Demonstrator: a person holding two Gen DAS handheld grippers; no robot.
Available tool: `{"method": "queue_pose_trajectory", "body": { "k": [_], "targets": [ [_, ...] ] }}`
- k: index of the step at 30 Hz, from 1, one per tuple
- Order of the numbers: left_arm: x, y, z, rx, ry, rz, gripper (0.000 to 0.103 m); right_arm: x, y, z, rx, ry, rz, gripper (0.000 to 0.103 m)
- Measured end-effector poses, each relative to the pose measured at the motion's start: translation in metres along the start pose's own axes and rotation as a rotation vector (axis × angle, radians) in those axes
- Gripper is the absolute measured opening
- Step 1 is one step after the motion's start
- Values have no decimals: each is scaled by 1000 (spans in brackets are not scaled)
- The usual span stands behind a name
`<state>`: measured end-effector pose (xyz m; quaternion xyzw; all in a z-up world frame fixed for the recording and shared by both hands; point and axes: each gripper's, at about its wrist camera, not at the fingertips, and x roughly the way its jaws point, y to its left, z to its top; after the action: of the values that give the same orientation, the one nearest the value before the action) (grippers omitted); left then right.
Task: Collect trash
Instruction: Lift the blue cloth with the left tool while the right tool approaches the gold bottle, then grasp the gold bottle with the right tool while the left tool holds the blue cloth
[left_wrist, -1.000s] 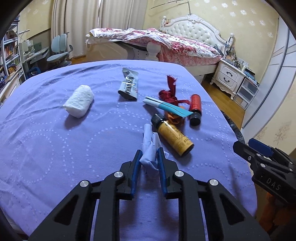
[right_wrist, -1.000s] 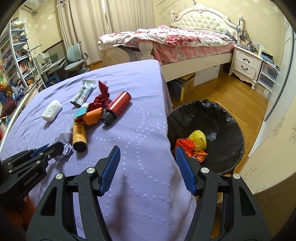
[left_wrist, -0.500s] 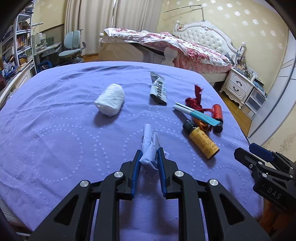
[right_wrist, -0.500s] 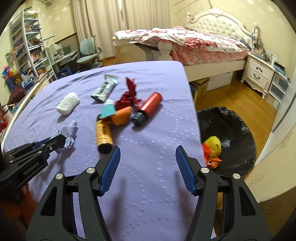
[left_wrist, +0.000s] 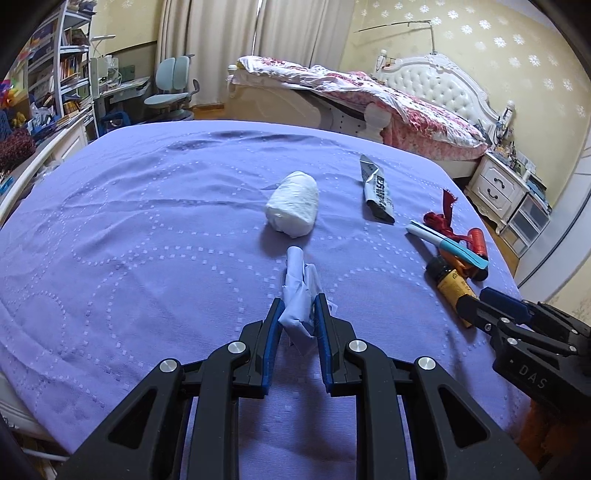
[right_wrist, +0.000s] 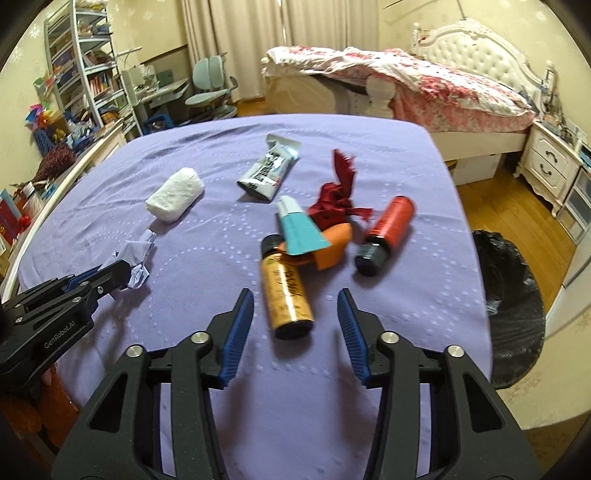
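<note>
My left gripper (left_wrist: 298, 306) is shut on a crumpled pale blue paper (left_wrist: 298, 291), held just above the purple tablecloth (left_wrist: 147, 229); it also shows in the right wrist view (right_wrist: 135, 258). My right gripper (right_wrist: 295, 306) is open and empty, just in front of a yellow bottle (right_wrist: 286, 291) lying on its side. Beyond lie a teal-and-white tube (right_wrist: 299, 229), an orange piece (right_wrist: 334, 245), a red ribbon (right_wrist: 338, 199), a red bottle (right_wrist: 388, 232), a grey wrapper (right_wrist: 269, 170) and a white wad (right_wrist: 175, 194).
A black-lined trash bin (right_wrist: 513, 295) stands on the wooden floor off the table's right edge. A bed (right_wrist: 424, 85), a nightstand (right_wrist: 550, 166), a desk chair (right_wrist: 210, 92) and shelves (right_wrist: 81, 74) stand beyond the table.
Both grippers have swung left, away from the bin. The right gripper now faces the yellow bottle up close. The left gripper still holds the paper.
</note>
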<state>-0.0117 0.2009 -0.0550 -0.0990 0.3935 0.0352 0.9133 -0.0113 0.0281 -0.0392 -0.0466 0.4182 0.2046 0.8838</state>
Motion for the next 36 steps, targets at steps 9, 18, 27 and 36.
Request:
{"method": "queue_pose_trajectory", "body": {
  "k": [9,18,27,36],
  "targets": [
    [5,7,1,-19,6,-7,21,19,19,6,-25,34,-2,38],
    [5,7,2,-23,5,-11,20,23,29,3,-47,26,-4,23],
    [-3,2,1,-18,0,-22,20,-3,28,-3,-53,-14,32,23],
    [-17,-19,1,16,-38,-63,20,-34,4,-7,5,-83,-7,23]
  ]
}}
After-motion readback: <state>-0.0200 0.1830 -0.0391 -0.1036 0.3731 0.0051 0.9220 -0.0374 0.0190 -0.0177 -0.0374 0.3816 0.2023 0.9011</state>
